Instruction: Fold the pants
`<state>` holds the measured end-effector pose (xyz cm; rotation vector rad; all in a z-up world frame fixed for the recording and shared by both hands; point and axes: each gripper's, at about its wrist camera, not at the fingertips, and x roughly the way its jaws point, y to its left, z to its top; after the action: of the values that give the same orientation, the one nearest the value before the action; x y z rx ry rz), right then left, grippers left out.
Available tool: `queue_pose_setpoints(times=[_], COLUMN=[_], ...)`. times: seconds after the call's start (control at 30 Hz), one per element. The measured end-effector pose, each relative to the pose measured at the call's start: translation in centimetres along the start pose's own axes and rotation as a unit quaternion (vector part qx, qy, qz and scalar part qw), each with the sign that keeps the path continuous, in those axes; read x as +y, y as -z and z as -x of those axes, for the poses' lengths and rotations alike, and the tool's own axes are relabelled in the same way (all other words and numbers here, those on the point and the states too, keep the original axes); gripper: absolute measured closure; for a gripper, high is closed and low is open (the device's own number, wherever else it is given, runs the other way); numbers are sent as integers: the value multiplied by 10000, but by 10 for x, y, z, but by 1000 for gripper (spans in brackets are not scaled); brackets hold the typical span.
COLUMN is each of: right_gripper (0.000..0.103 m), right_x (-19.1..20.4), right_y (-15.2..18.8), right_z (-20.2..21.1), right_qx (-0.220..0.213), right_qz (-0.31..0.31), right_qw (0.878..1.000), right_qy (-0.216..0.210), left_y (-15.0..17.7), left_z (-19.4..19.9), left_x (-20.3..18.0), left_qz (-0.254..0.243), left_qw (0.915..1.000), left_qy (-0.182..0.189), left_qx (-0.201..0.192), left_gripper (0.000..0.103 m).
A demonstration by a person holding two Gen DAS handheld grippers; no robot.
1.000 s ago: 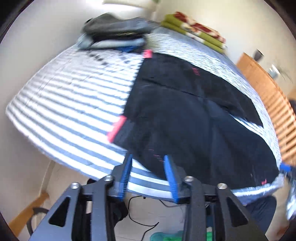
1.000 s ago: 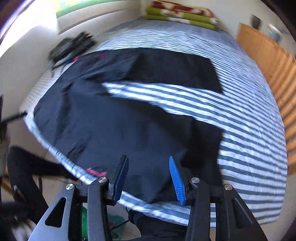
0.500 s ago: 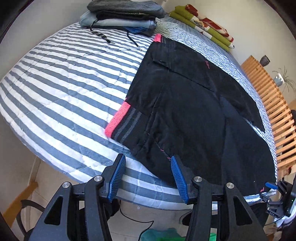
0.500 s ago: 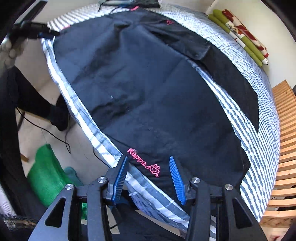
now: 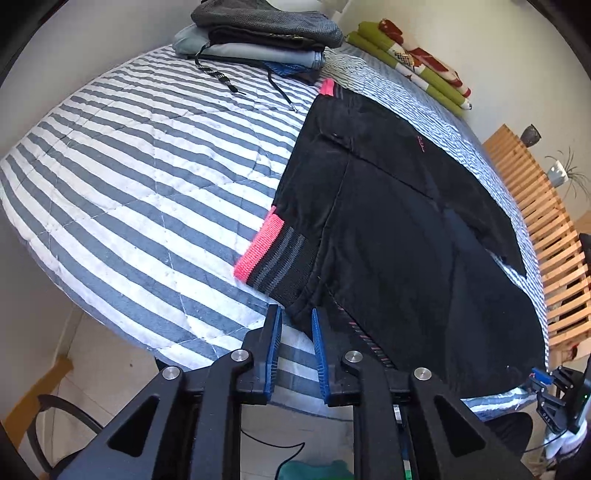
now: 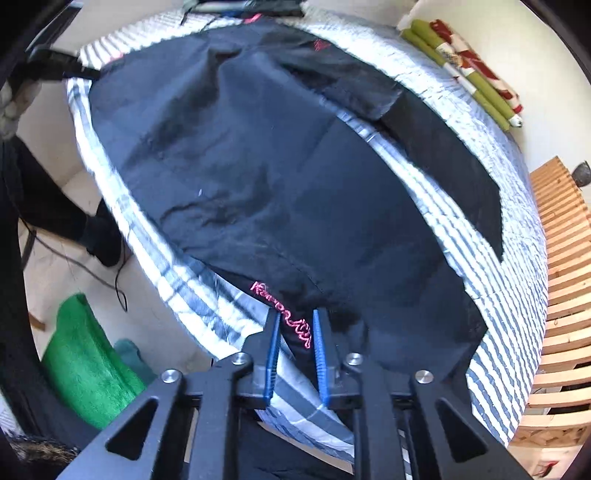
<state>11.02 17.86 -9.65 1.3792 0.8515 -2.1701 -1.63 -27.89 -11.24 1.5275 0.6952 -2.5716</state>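
Both grippers (image 5: 296, 325) (image 6: 295, 326) at pants' (image 5: 406, 229) near edge

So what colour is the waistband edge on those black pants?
Bright pink waistband edge, above grey-and-black stripes; clearest in the left wrist view.

This is a bedroom in someone's home. A bed (image 5: 140, 177) with a grey-and-white striped quilt fills the room, a stack of folded clothes (image 5: 258, 33) sits at its far end, and a rolled green and red blanket (image 5: 413, 62) lies by the plain wall. Wooden slats (image 5: 554, 236) run alongside, with a potted plant (image 5: 561, 173) behind.
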Motion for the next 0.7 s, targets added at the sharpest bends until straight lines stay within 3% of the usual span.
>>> queue_pose_setpoints(times=[0.03, 0.07, 0.1, 0.23, 0.27, 0.33, 0.4, 0.5, 0.7], right_gripper=[90, 91, 91, 93, 93, 94, 94, 95, 97], right_x=[-3, -5, -7, -6, -6, -6, -9, -16, -36], right_y=[-1, -2, -4, -11, -13, -15, -17, -20, -47], right_z=[2, 4, 5, 6, 6, 8, 11, 20, 45], right_qx=[-35, -73, -104, -126, -140, -172, -219, -386, -884], right_qz=[-46, -79, -91, -62, -52, -36, -59, -167, -325], right_qw=[10000, 9999, 9999, 9998, 9998, 9997, 9994, 9985, 9926], right_qy=[-20, -3, 13, 129, 151, 194, 259, 344, 764], left_y=[-1, -2, -2, -1, 0, -3, -7, -9, -33], left_z=[-1, -3, -4, -12, -15, -25, -26, -12, 17], left_x=[2, 3, 3, -12, -19, -29, -31, -26, -48], left_qz=[56, 106, 135, -119, -235, -443, -376, -86, -162], left_qw=[10000, 9999, 9999, 9996, 9994, 9985, 9987, 9999, 9990], left_qy=[-11, -56, -88, 196, 153, -275, -333, -93, -57], left_qx=[27, 39, 44, 175, 205, 186, 126, -53, -423], left_gripper=[68, 50, 43, 44, 47, 63, 82, 89, 92])
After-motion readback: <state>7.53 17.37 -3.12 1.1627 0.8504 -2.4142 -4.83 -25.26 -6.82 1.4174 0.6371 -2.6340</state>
